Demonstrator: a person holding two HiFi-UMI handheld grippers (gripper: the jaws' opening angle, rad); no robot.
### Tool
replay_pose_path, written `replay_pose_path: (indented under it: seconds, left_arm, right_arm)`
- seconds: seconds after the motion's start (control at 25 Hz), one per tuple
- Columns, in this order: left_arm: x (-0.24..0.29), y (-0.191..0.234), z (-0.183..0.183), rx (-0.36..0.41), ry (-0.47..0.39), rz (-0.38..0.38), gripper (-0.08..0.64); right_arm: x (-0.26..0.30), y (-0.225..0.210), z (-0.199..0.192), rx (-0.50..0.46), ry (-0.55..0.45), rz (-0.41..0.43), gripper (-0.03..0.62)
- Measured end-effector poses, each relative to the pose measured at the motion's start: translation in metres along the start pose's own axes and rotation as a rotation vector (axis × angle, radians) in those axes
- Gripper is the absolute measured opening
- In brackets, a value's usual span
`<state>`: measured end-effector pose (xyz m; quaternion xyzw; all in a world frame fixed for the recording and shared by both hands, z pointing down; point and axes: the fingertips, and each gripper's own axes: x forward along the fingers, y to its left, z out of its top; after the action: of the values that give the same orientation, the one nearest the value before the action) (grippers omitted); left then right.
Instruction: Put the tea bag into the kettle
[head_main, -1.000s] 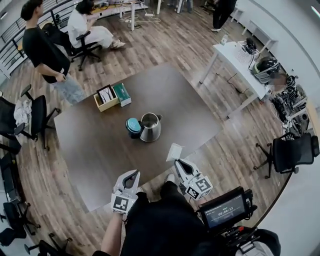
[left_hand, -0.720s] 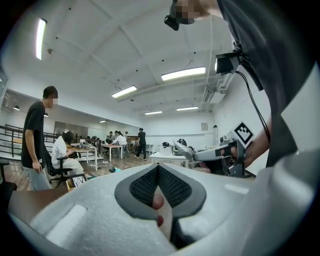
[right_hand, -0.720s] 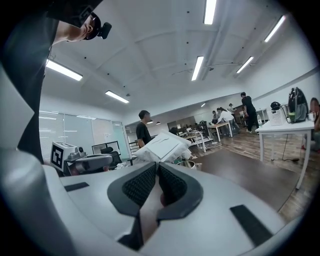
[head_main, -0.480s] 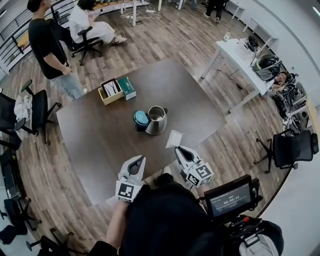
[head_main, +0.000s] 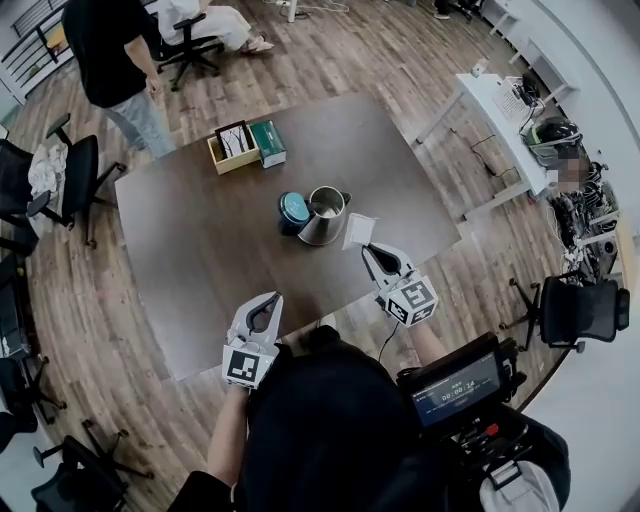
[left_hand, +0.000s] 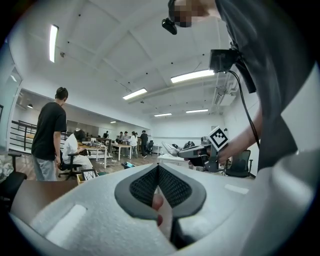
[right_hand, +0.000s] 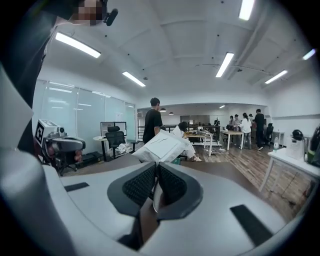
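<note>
A steel kettle (head_main: 325, 215) stands open near the middle of the dark table (head_main: 190, 250), and its blue lid (head_main: 294, 212) lies just to its left. My right gripper (head_main: 372, 250) is shut on a white tea bag packet (head_main: 359, 231), holding it just right of the kettle. In the right gripper view the tea bag packet (right_hand: 161, 146) sticks up from the closed jaws of the right gripper (right_hand: 156, 167). My left gripper (head_main: 262, 312) hovers at the table's near edge, shut and holding nothing; the left gripper view also shows the left gripper (left_hand: 157, 170) with its jaws together.
A wooden box (head_main: 234, 147) and a green box (head_main: 268, 143) sit at the table's far side. A person in black (head_main: 115, 60) stands beyond the far left corner. Office chairs (head_main: 60, 200) line the left, and a white desk (head_main: 505, 105) stands at right.
My right gripper has carried the tea bag forward from the table's near edge to beside the kettle. The left gripper has stayed at the near edge.
</note>
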<state>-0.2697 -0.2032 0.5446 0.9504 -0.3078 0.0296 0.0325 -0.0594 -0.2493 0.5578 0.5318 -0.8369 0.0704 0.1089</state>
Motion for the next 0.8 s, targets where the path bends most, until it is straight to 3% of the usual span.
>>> replay_pose_path:
  seconds: [0.36, 0.8]
  left_arm:
    - [-0.02, 0.017, -0.002, -0.013, -0.008, 0.117, 0.0]
    - [-0.044, 0.032, -0.008, -0.021, -0.011, 0.252, 0.0]
  right_arm:
    - [0.051, -0.049, 0.005, -0.182, 0.121, 0.066, 0.029]
    - [0.109, -0.067, -0.009, -0.442, 0.31, 0.172, 0.029]
